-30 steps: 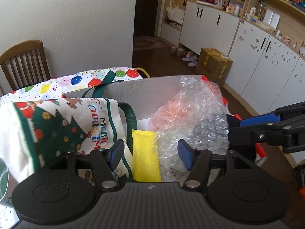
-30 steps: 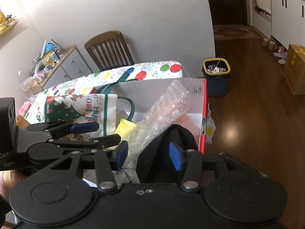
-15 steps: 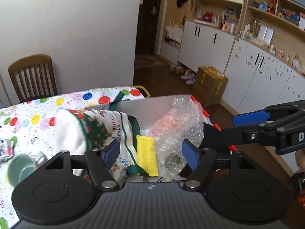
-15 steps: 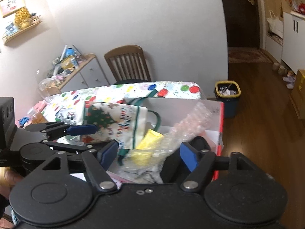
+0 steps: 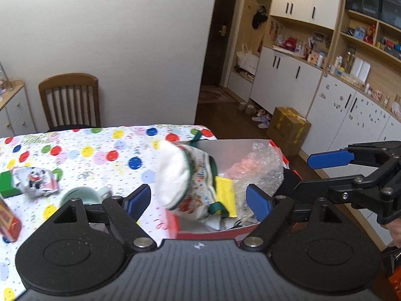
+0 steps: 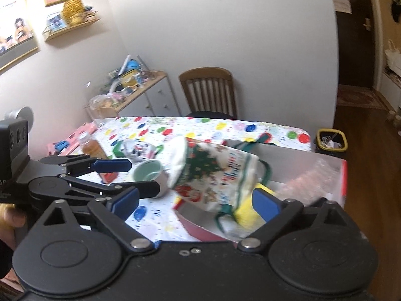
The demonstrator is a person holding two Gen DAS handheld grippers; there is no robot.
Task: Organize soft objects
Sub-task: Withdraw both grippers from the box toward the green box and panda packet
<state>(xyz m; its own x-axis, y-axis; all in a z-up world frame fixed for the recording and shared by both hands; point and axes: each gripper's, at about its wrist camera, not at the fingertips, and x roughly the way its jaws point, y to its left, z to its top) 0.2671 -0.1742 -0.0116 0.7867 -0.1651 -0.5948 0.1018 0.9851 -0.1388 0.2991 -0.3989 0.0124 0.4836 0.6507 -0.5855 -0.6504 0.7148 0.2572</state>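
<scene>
A red box with grey inner walls [image 5: 238,145] [image 6: 288,158] stands at the table's right end. A white Christmas-print bag with green handles [image 5: 185,178] [image 6: 213,173] lies over its left rim. Beside it in the box are a yellow sponge cloth [image 5: 225,193] [image 6: 248,210], bubble wrap [image 5: 258,168] [image 6: 313,178] and something black [image 5: 288,183]. My left gripper [image 5: 198,200] [image 6: 130,176] hangs back from the box, its jaws opening and holding nothing. My right gripper [image 6: 195,202] [image 5: 315,173] is to the right of it, also opening and empty.
On the dotted tablecloth left of the box are a mint cup [image 5: 80,195] [image 6: 147,173], a crumpled wrapper [image 5: 35,180] and a red packet [image 5: 7,220]. A wooden chair [image 5: 70,100] stands behind the table. A bin [image 6: 330,140] and a cardboard box [image 5: 288,128] sit on the floor.
Both grippers have drawn back and up from the box, and their jaws have spread wider. More of the table with the cup now shows.
</scene>
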